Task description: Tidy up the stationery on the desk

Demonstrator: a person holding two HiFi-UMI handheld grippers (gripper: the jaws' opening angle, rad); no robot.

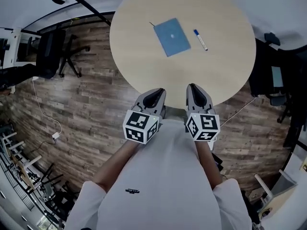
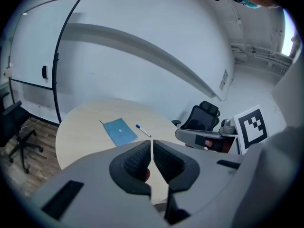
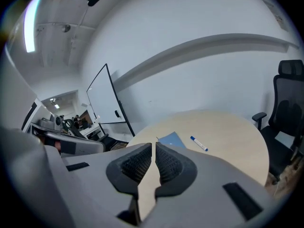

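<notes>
Both of my tools are shut and empty. The left tool (image 1: 154,94) has its ribbed pads pressed together with nothing between them. The right tool (image 1: 194,91) shows only a hairline slit between its jaws, again with nothing in it. They sit side by side at the near edge of the round, pale wooden counter (image 1: 144,61), pointing across it.

The stationery lies well away from them, past the middle and toward the far edge. There is a thin blue notebook (image 1: 172,36) lying flat and skewed. Just to its right, not touching it, is a slim white marker pen with a blue cap (image 1: 200,39). A thin dark strand sticks out from the notebook's far left corner; I cannot tell what it is.

I judge the notebook to be light and somewhat floppy, with a smooth cover that sits flush on the wood. Coming straight down on it would get me nothing. I would open a tool and nip a corner or a long edge, perhaps after dragging the notebook toward the counter's edge so a jaw can get underneath.

The pen looks light, stiff and slick, and being round it will likely roll if nudged. I would close across the barrel near its middle, with the jaws square to its length, and go gently.
</notes>
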